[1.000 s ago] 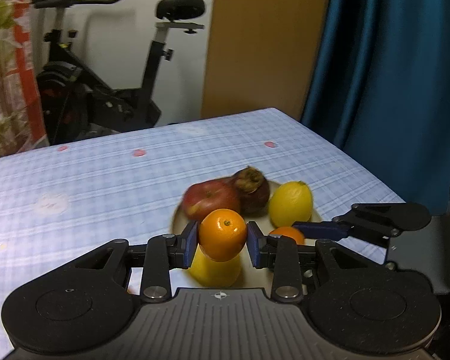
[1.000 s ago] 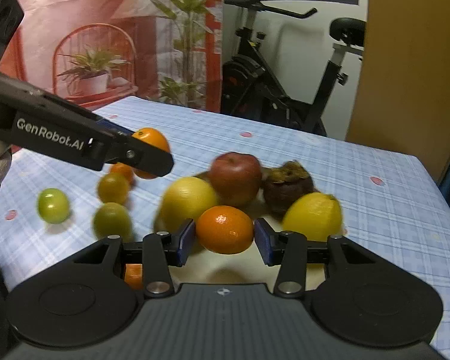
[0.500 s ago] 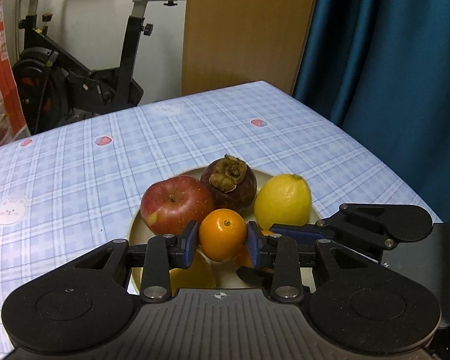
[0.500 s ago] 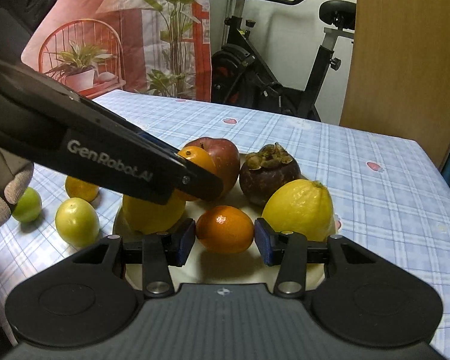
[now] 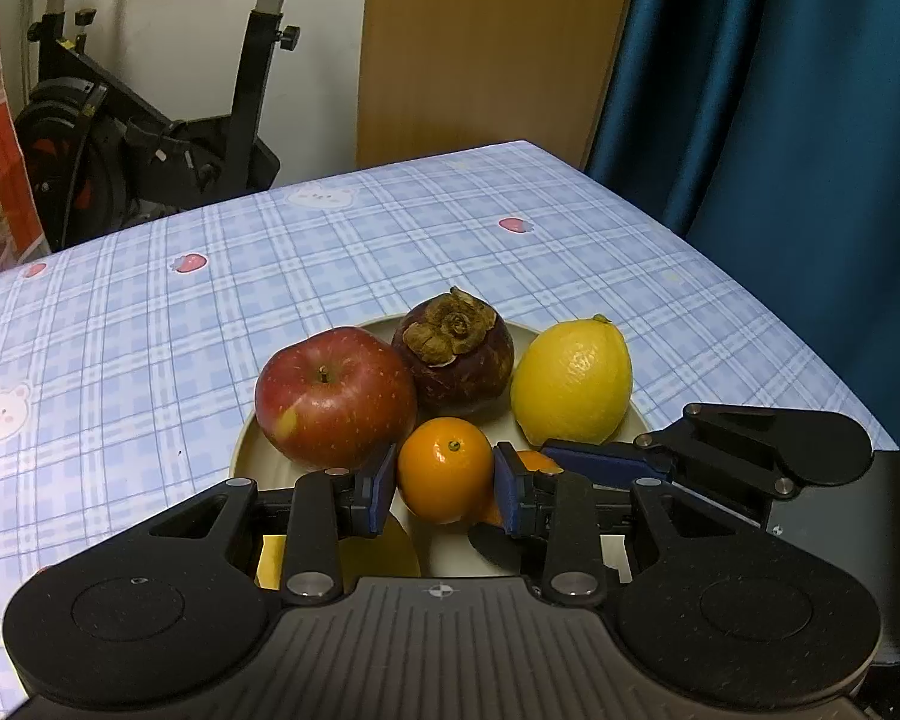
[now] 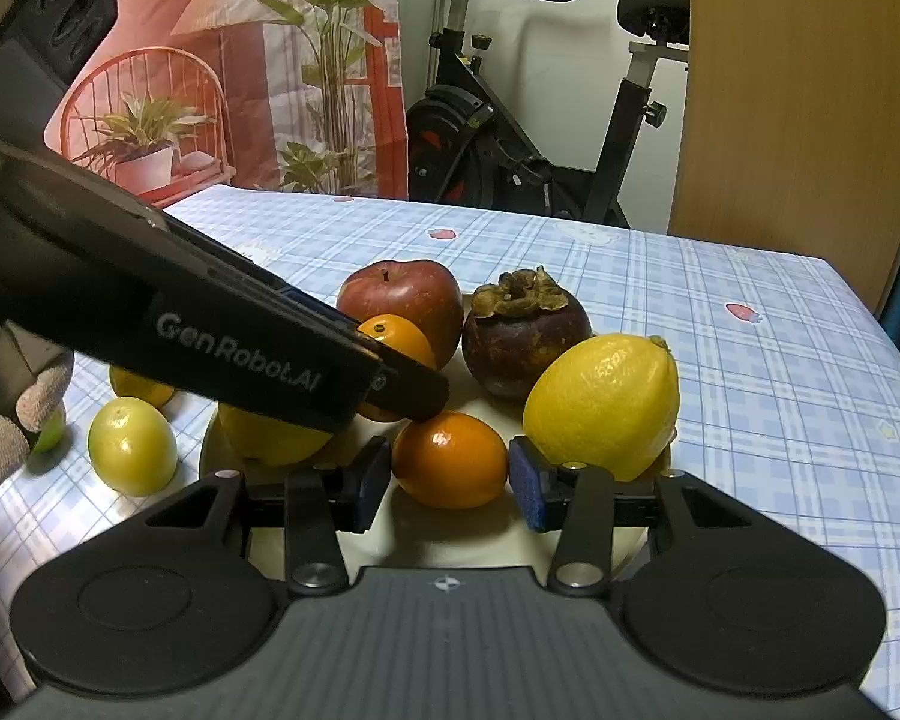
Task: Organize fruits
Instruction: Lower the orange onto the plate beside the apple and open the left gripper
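Item: shallow cream plate (image 5: 243,456) on a desk (image 5: 150,330) under a blue checked cloth, holding a red apple (image 5: 336,396), a dark mangosteen (image 5: 453,354), a lemon (image 5: 573,384) and a second yellow fruit (image 6: 270,435), mostly hidden. Left hand-held gripper (image 5: 444,489): jaws closed on a small orange (image 5: 446,468), held low over the plate's near part, just beside the apple. Right hand-held gripper (image 6: 449,483): jaws narrowly set on either side of a mandarin (image 6: 449,459) that sits low at the plate's front edge; whether it rests on the plate or is lifted clear is hard to tell. Off the plate, to the left: a yellow-green fruit (image 6: 132,444), another yellowish one (image 6: 141,387) behind it, and a green one (image 6: 51,435) partly behind a gloved hand (image 6: 6,438). Risks: the two grippers work very close together, the left one crossing just above the mandarin, so they may knock each other; a released round fruit may roll off the shallow rim or nudge the lemon out. Surroundings: exercise bike (image 6: 510,138), wooden panel (image 5: 480,48), blue curtain (image 5: 780,90), printed hanging (image 6: 240,60).
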{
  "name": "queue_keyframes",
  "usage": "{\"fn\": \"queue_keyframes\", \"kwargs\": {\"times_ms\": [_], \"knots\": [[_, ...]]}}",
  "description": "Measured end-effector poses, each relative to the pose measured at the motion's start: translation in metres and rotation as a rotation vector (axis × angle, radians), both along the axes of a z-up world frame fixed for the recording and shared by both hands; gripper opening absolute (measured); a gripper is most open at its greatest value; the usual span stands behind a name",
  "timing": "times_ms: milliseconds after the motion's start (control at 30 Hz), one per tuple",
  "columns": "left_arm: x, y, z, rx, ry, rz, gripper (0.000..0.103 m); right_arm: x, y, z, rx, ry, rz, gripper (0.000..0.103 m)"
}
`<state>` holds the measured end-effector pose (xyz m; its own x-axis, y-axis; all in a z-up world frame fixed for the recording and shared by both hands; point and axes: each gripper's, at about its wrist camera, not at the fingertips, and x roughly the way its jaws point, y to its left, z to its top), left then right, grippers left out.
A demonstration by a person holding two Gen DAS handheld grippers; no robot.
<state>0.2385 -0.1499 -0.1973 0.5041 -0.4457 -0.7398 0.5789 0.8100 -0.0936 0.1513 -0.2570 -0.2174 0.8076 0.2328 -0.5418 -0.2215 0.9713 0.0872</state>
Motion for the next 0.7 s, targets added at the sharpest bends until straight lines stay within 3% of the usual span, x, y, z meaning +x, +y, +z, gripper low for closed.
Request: {"fn": "queue_keyframes", "kwargs": {"times_ms": [700], "knots": [[-0.0032,-0.0019,-0.0008,0.012,-0.021,-0.001,0.037,0.0011,-0.0004,-0.0022,0.014,-0.011,-0.015,0.046]]}}
